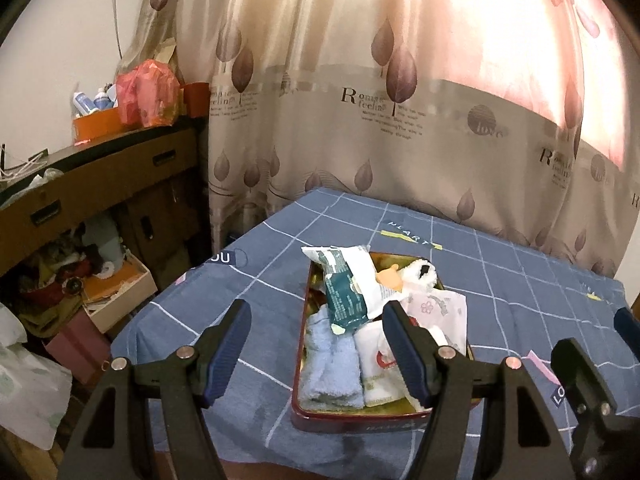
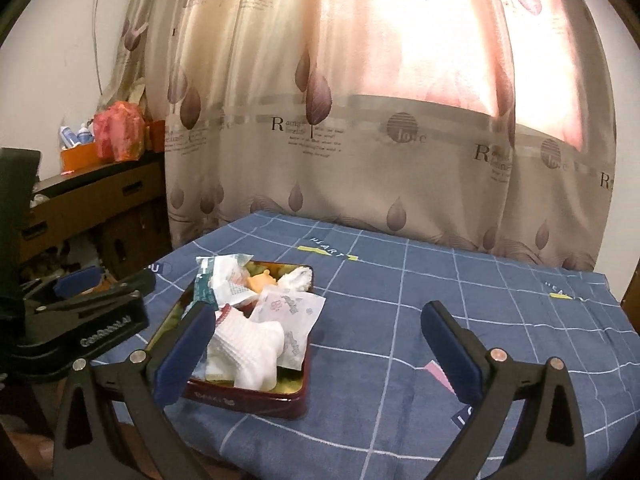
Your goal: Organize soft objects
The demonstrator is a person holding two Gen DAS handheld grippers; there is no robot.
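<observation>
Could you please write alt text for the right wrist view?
An open right gripper hovers above a red tin packed with white cloths and packets, on a blue checked sheet before a curtain.

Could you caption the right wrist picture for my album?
Open right gripper above a red tin of soft items on a blue checked cloth.

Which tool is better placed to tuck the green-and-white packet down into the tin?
Probably the left tool: open and empty, it frames the tin, with the green-and-white packet just ahead. The right tool, also open, points mostly past the tin's right side.
</observation>
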